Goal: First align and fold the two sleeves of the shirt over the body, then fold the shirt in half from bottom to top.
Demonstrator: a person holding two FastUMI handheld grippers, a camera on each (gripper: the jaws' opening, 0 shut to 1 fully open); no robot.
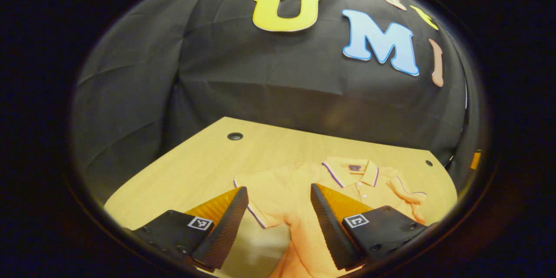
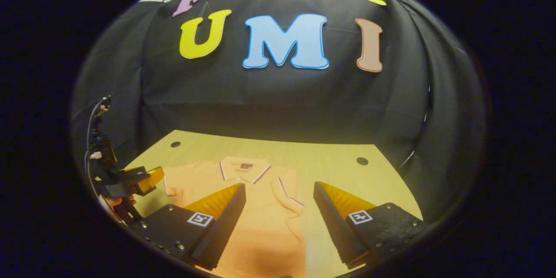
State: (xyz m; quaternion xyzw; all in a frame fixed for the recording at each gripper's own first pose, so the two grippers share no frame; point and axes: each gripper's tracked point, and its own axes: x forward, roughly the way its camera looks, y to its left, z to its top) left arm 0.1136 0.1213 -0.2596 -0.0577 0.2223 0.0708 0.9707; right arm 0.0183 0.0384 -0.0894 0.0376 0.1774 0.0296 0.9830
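Observation:
An orange polo shirt [image 1: 299, 191] lies flat on the wooden table [image 1: 195, 160], collar [image 1: 352, 171] away from me. In the left gripper view its near sleeve [image 1: 252, 202] lies spread out to the side, and the far sleeve [image 1: 408, 195] is folded in over the body. My left gripper [image 1: 279, 191] hovers open above the spread sleeve and chest. In the right gripper view the shirt [image 2: 260, 221] has one sleeve [image 2: 289, 195] folded over the body, and my right gripper [image 2: 279, 187] is open above it. The left gripper [image 2: 143, 180], held by a hand, is beside the spread sleeve [image 2: 184, 180].
The table [image 2: 339, 169] has small dark holes near its far corners [image 1: 235, 136] [image 2: 362, 161]. The black cloth wall [image 1: 282, 87] closes the far side and both flanks. A cable [image 2: 93, 117] rises from the left gripper.

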